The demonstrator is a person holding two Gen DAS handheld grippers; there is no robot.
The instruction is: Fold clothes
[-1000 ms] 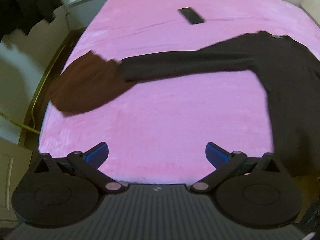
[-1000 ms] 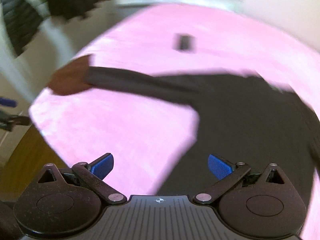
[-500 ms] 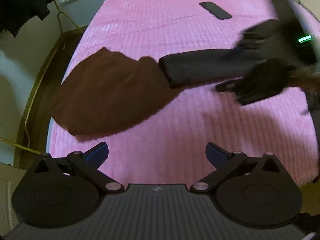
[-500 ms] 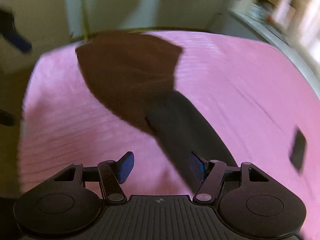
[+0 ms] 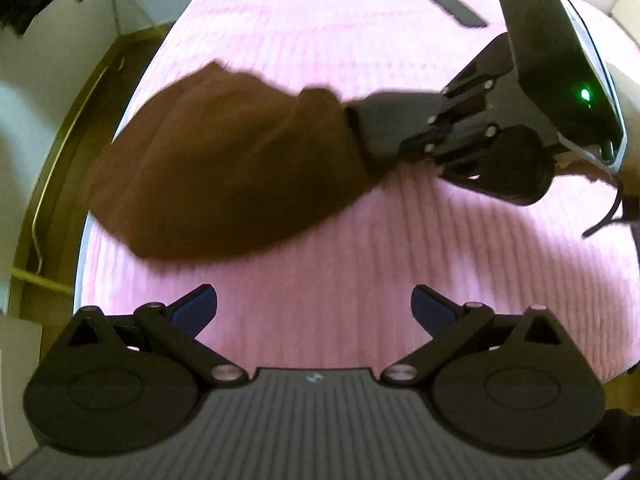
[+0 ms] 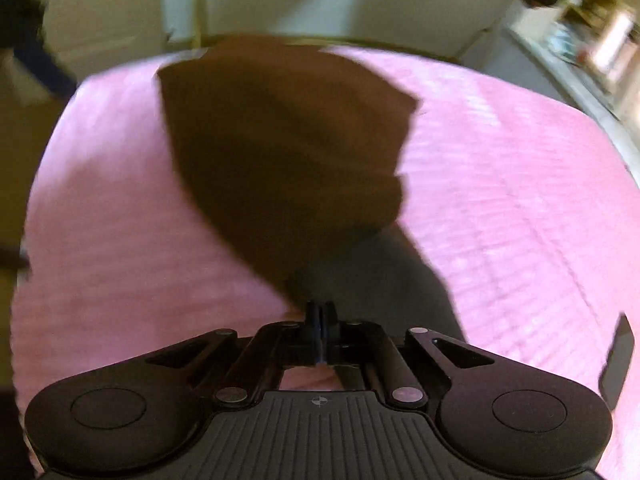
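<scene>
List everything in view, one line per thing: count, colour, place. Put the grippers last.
bedspread: one, pink, ribbed, covering the bed under everything.
brown garment: one, dark brown, lying bunched near the left edge of the bed.
grey sleeve: one, dark grey, its cuff end meeting the brown garment, pinched by the right gripper.
flat dark device: one, black, lying on the far part of the bedspread; too blurred to identify.
floor: wooden brown strip beside the bed, left.
left gripper: one, black with blue pads, open above bare bedspread, holding nothing.
right gripper: one, black, jaws closed on the grey sleeve.
</scene>
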